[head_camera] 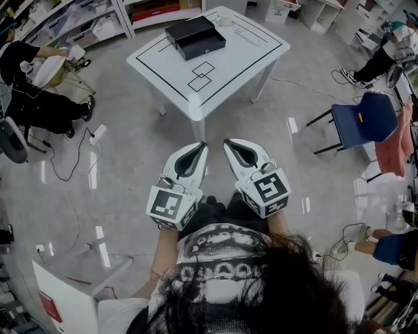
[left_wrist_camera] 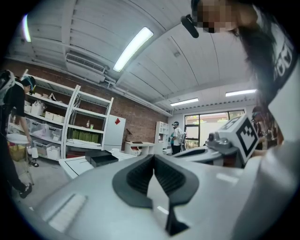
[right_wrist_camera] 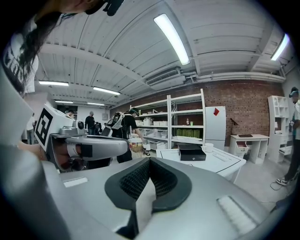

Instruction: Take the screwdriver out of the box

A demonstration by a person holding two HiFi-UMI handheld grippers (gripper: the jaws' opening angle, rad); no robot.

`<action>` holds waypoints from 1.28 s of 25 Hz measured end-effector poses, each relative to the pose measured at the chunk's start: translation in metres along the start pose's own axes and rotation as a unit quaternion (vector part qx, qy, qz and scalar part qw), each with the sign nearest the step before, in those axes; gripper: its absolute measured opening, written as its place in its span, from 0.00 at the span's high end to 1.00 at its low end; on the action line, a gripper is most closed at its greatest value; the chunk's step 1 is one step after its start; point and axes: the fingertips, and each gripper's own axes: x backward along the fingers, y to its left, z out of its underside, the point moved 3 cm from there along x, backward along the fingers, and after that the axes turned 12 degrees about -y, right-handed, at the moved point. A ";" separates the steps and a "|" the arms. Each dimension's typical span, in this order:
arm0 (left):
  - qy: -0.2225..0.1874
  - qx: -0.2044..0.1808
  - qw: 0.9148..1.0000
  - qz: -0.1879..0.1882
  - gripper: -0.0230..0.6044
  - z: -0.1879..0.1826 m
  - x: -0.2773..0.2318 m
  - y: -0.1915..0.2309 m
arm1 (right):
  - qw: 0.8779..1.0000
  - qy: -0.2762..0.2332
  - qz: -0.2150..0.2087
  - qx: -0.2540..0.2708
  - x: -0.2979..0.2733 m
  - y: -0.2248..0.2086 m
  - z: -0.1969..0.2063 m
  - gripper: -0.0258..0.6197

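Note:
A closed black box (head_camera: 194,37) lies on the far part of a white table (head_camera: 248,55) ahead of me; no screwdriver shows. Both grippers are held close to my body, well short of the table and pointing toward it. My left gripper (head_camera: 200,145) is shut with nothing in it, and so is my right gripper (head_camera: 228,141), side by side. In the left gripper view the left gripper (left_wrist_camera: 153,155) has its pads meeting, and the box (left_wrist_camera: 104,158) sits far off on the table (left_wrist_camera: 75,165). The right gripper view shows the right gripper (right_wrist_camera: 149,159) shut too, with the box (right_wrist_camera: 192,153) beyond.
A white cup (head_camera: 225,19) stands on the table behind the box. A blue chair (head_camera: 362,121) is to the right, a seated person (head_camera: 32,91) and cables (head_camera: 78,156) to the left. Shelving (right_wrist_camera: 185,124) lines the brick wall. A white box (head_camera: 65,287) sits near my left.

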 end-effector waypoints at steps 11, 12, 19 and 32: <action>0.010 0.003 1.000 0.008 0.96 0.010 -0.044 0.016 | 1.000 0.004 0.010 -0.001 -0.020 -0.040 0.003 0.96; 0.011 0.002 1.000 0.006 0.96 0.011 -0.049 0.017 | 1.000 0.003 0.009 -0.002 -0.023 -0.046 0.004 0.96; 0.018 -0.004 1.000 -0.020 0.96 0.024 -0.104 0.026 | 1.000 -0.001 -0.016 -0.010 -0.040 -0.100 0.009 0.96; 0.025 -0.011 0.996 -0.083 0.96 0.046 -0.240 0.023 | 0.997 0.004 -0.081 -0.009 -0.064 -0.240 0.010 0.96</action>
